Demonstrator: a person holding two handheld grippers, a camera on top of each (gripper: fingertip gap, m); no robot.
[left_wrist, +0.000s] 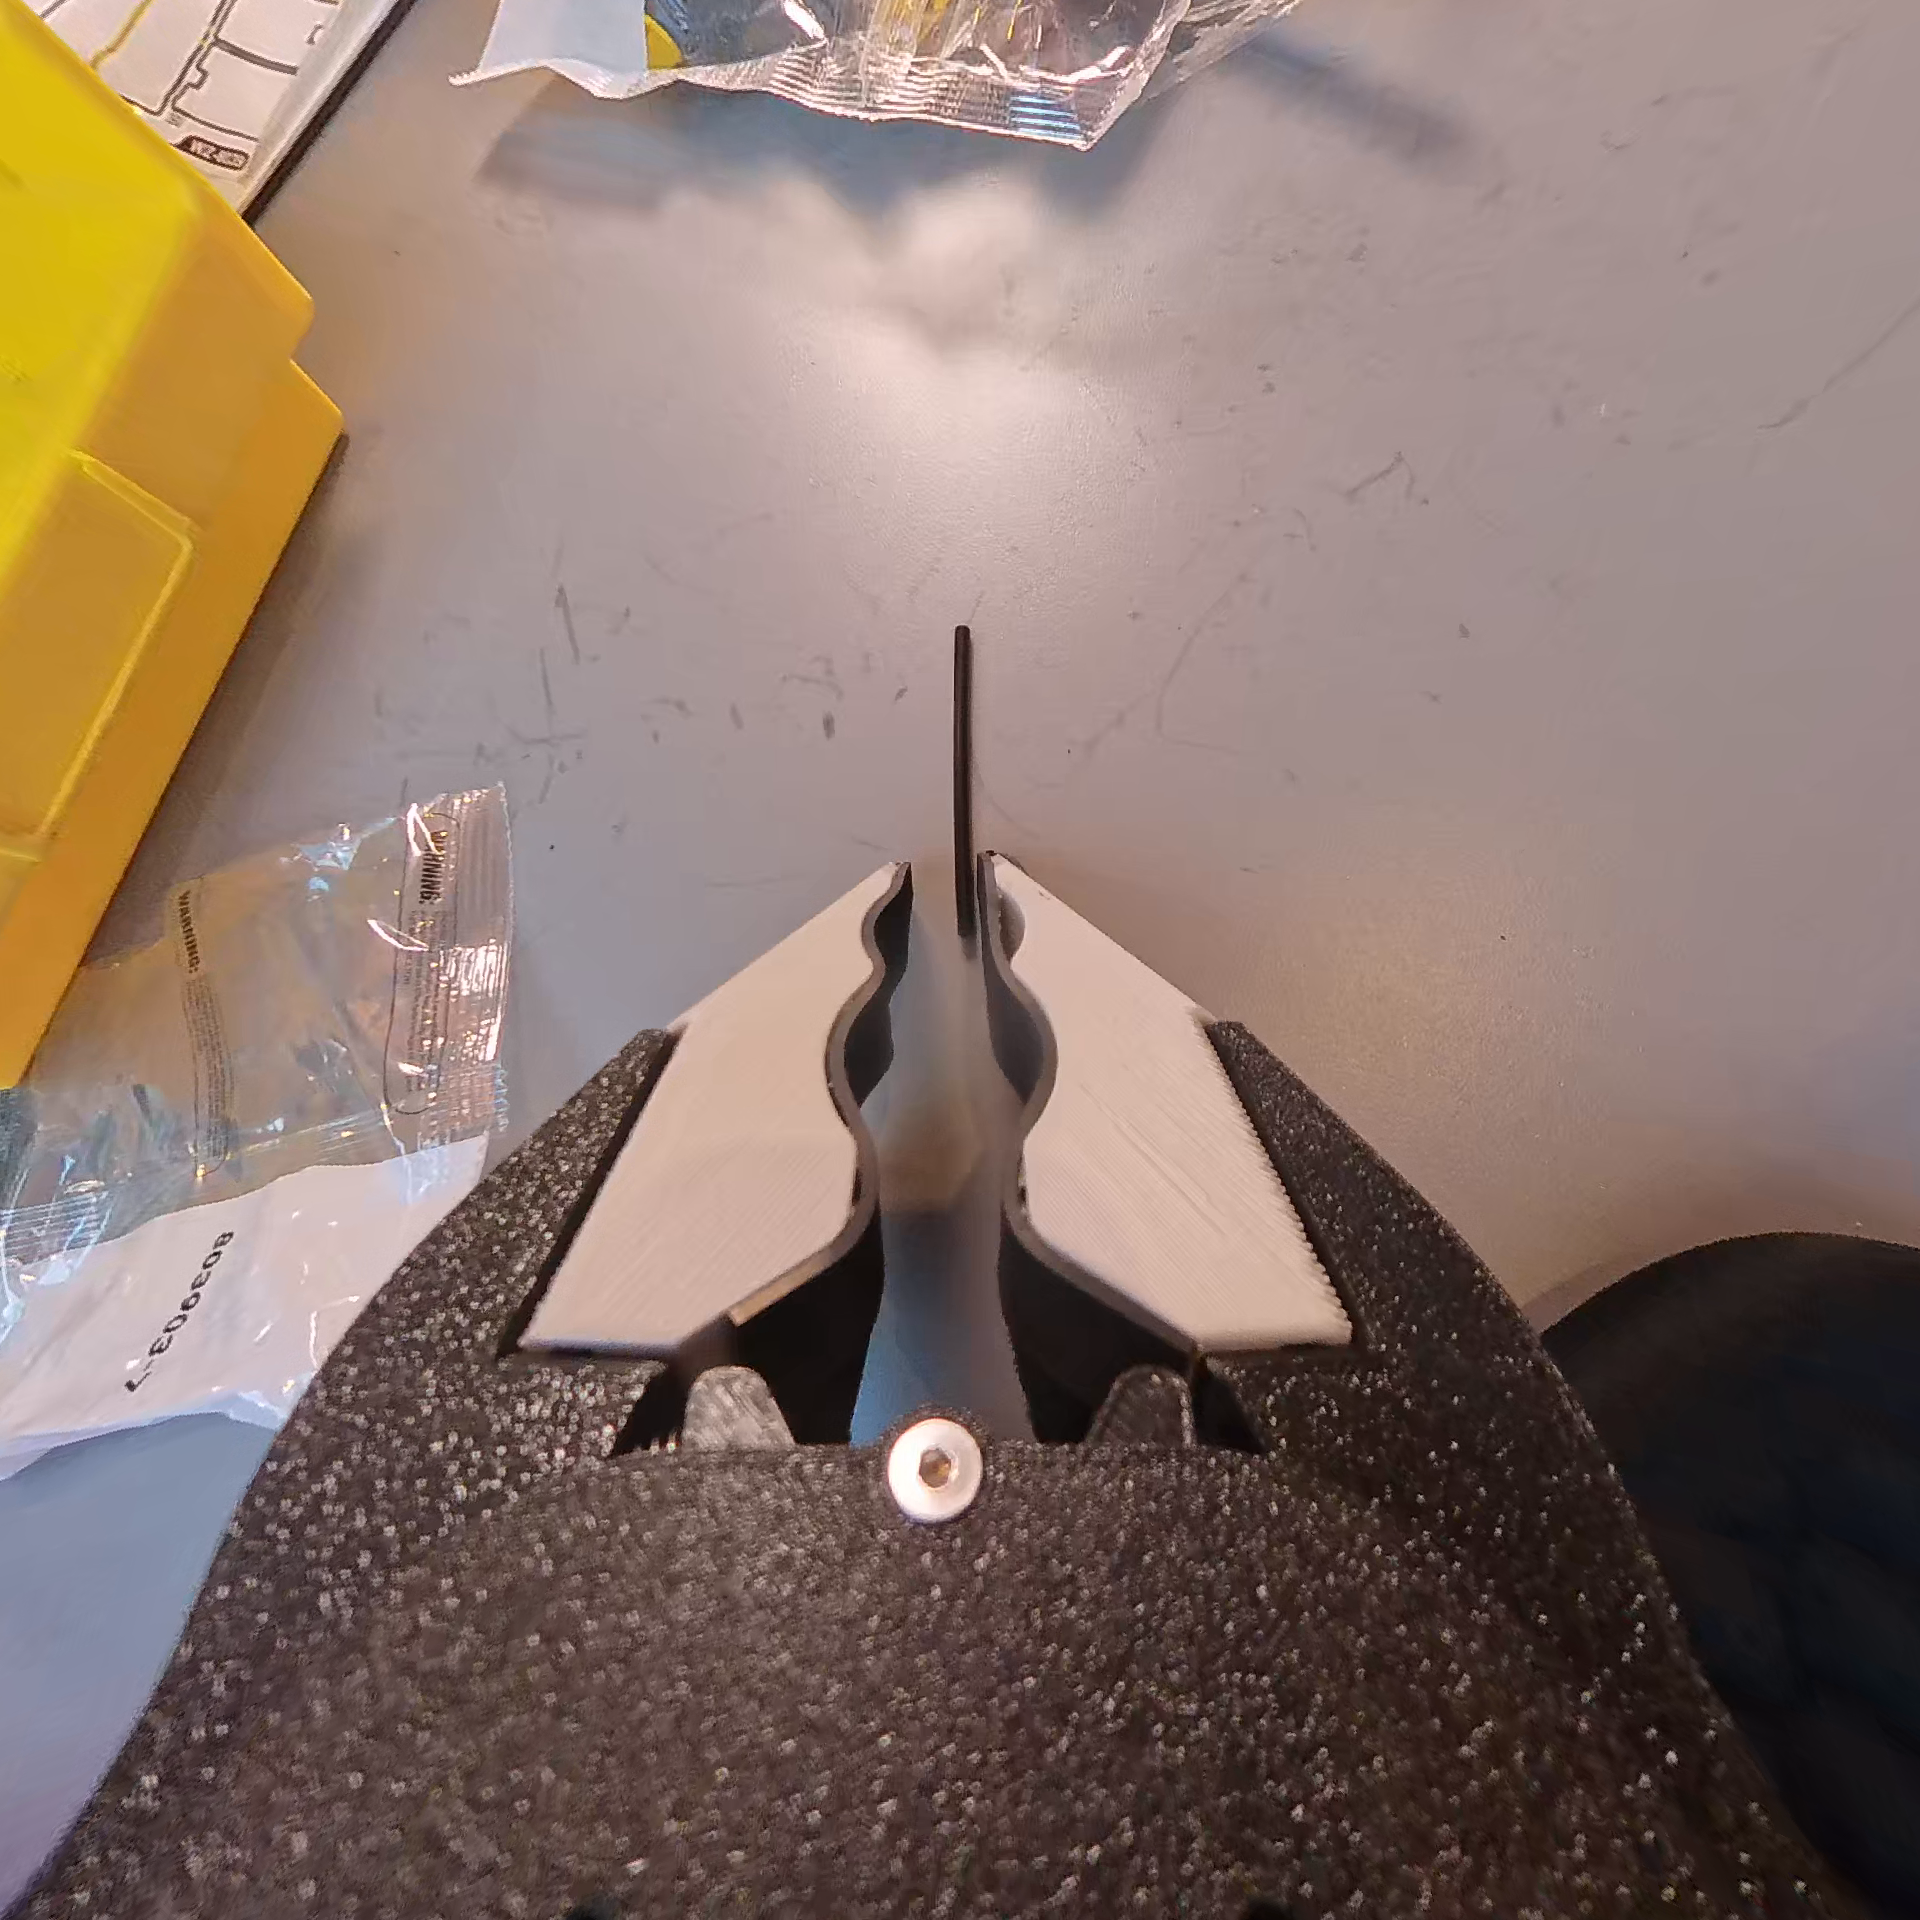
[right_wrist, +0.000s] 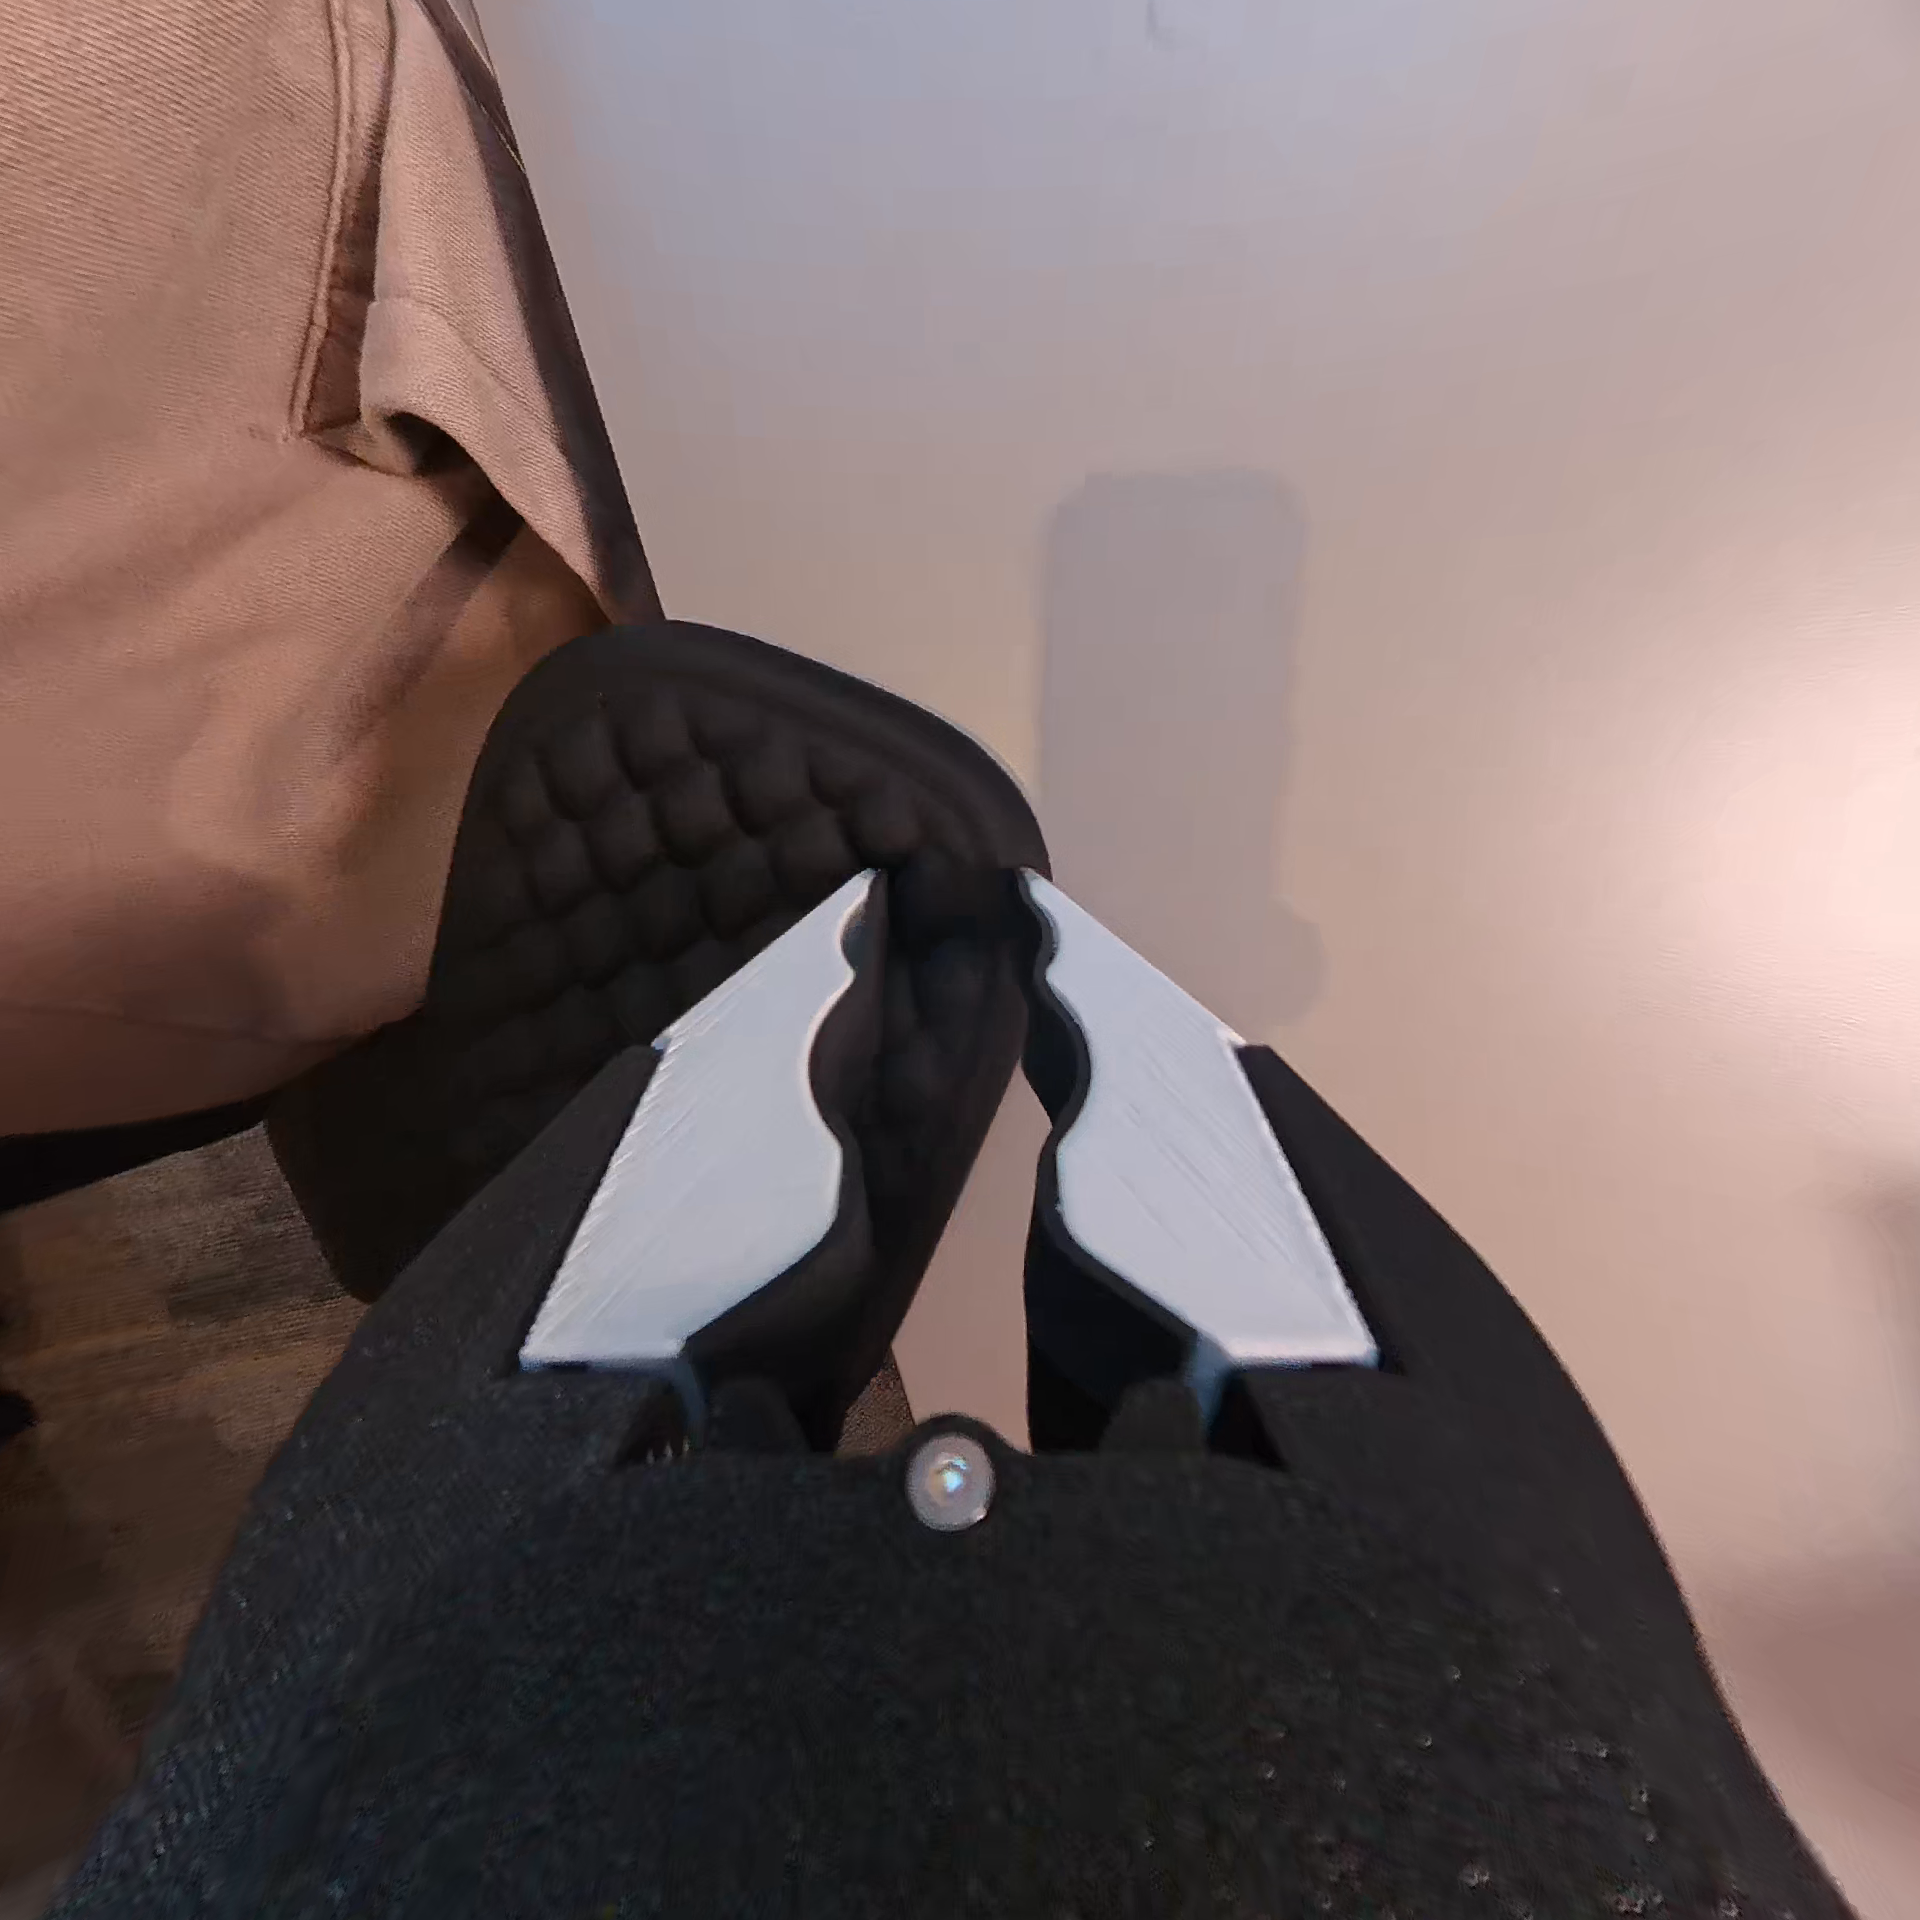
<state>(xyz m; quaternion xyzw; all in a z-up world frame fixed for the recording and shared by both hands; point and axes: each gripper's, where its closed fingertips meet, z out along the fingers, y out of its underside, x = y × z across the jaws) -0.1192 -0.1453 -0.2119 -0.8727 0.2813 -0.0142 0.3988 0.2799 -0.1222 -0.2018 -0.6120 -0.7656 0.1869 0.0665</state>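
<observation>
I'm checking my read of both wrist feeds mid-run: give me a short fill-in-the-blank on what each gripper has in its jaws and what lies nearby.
1. The left gripper is shut on a thin ____ rod.
2. The bin left of it on the table is ____.
3. The right gripper is shut on a black ____ pad.
4. The clear plastic bag lies to the ____ of the left gripper.

Missing words: black; yellow; bumpy; left
</observation>
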